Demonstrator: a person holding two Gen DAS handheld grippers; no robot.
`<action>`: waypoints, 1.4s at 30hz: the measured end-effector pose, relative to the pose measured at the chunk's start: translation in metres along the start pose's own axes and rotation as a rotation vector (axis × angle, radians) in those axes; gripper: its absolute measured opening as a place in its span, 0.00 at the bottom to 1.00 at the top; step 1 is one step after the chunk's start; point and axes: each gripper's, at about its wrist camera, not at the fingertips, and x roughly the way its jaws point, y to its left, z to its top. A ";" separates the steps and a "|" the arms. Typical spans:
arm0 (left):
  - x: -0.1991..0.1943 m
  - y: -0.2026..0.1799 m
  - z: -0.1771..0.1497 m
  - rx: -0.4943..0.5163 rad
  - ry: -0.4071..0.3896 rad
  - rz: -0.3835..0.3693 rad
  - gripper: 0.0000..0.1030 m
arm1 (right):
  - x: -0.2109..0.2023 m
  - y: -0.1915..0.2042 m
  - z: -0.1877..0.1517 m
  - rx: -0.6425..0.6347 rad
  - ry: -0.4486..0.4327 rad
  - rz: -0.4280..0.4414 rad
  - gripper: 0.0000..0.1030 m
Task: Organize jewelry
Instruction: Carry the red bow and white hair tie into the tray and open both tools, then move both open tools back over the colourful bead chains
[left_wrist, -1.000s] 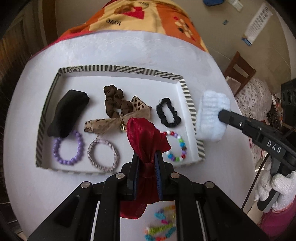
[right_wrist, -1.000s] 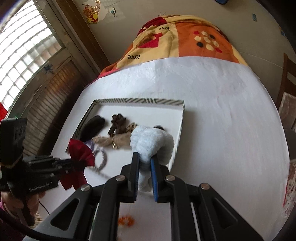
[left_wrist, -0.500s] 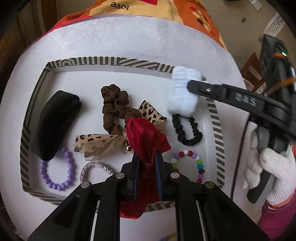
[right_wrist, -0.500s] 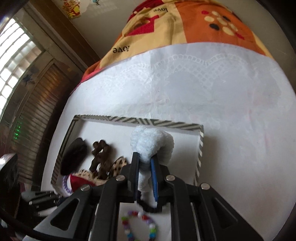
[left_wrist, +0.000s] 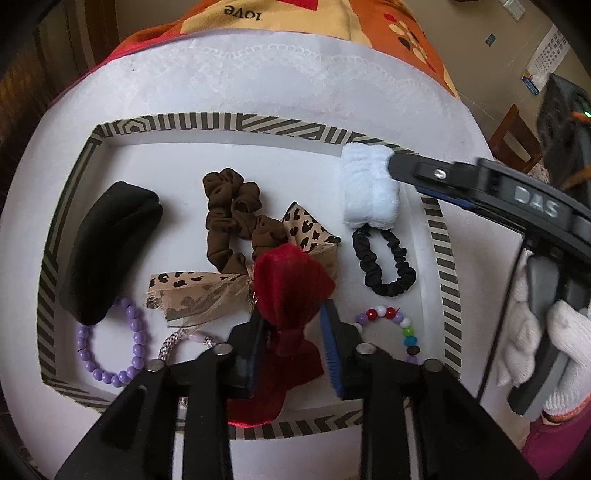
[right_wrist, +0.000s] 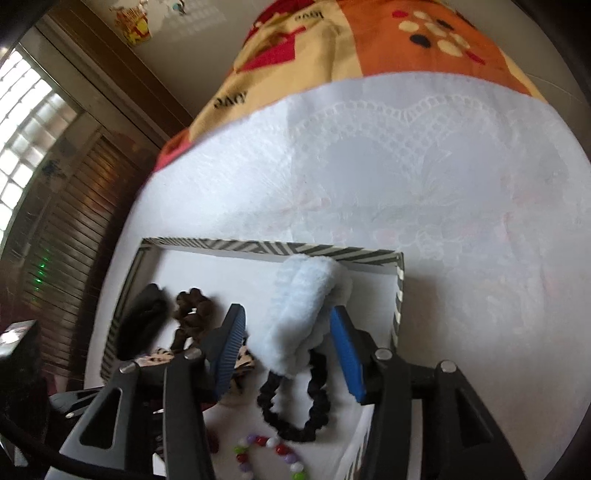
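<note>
White lace-edged cloth covers the tabletop (left_wrist: 258, 74), on which the striped tray (left_wrist: 236, 123) serves as landmark. Inside it, at the far right corner, the pale blue fluffy scrunchie (right_wrist: 299, 314) lies between the parted jaws of the right hand-held gripper (right_wrist: 291, 350), which have just been opening, its long axis running toward the far rim. At the tray's near edge, the red scrunchie (left_wrist: 291, 291) sits between the likewise just-opening jaws of the left hand-held gripper (left_wrist: 295, 347), overlapping the leopard bow (left_wrist: 207, 291). Both pieces appear released; retreat is judged clear upward, rims close beside each.
</note>
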 end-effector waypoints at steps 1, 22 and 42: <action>-0.002 0.000 -0.001 0.000 -0.005 -0.001 0.31 | -0.005 0.001 -0.002 -0.002 0.000 0.004 0.50; -0.071 0.005 -0.057 -0.044 -0.077 0.018 0.34 | -0.113 0.038 -0.089 -0.045 -0.069 -0.077 0.53; -0.115 -0.001 -0.131 -0.008 -0.110 0.039 0.34 | -0.166 0.084 -0.168 -0.139 -0.079 -0.147 0.57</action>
